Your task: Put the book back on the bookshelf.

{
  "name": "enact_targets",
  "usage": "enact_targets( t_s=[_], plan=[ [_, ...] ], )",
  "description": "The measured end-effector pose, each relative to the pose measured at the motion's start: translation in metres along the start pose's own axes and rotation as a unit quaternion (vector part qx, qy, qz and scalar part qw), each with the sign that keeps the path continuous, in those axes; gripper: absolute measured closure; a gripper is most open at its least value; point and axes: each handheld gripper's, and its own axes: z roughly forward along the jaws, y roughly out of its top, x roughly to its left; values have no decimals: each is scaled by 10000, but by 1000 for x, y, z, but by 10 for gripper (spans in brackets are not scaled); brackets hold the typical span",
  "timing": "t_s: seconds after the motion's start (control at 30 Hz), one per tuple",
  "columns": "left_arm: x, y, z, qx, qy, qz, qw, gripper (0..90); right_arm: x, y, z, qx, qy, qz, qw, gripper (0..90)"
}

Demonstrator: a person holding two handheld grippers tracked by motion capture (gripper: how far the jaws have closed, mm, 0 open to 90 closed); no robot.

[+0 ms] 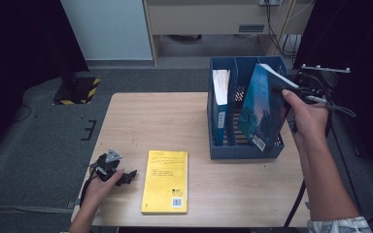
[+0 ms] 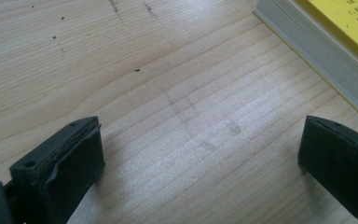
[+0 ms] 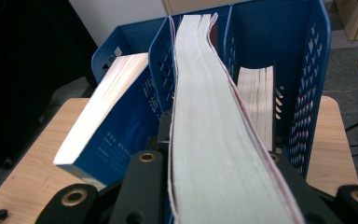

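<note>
The right gripper [image 1: 291, 92] holds a dark blue book [image 1: 261, 109] tilted over the blue file rack [image 1: 245, 150] at the far right of the worktop [image 1: 175, 126], its jaws pinching the book by its upper edge. The book's lower corner rests at the rack's front right compartment, while its top leans toward the right hand [image 1: 308, 116]. In the right gripper view the book's page edge [image 3: 214, 140] runs straight up between the jaws. Another blue book [image 1: 220, 104] stands in the rack's left compartment. The left gripper [image 1: 119, 175] rests on the worktop near its front left corner, jaws spread over bare wood, just beside a yellow book [image 1: 166, 180] that lies flat.
</note>
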Motion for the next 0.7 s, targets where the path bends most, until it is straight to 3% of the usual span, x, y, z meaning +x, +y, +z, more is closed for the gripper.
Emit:
enact_targets(
  t_s=[0.57, 0.7],
  plan=[
    [0, 1, 0, 14, -22, 27, 10000, 0, 15, 7, 40, -54, -87, 94, 9999, 735],
    [0, 1, 0, 14, -22, 27, 10000, 0, 19, 12, 48, -46, -216, 60, 9997, 736]
  ],
)
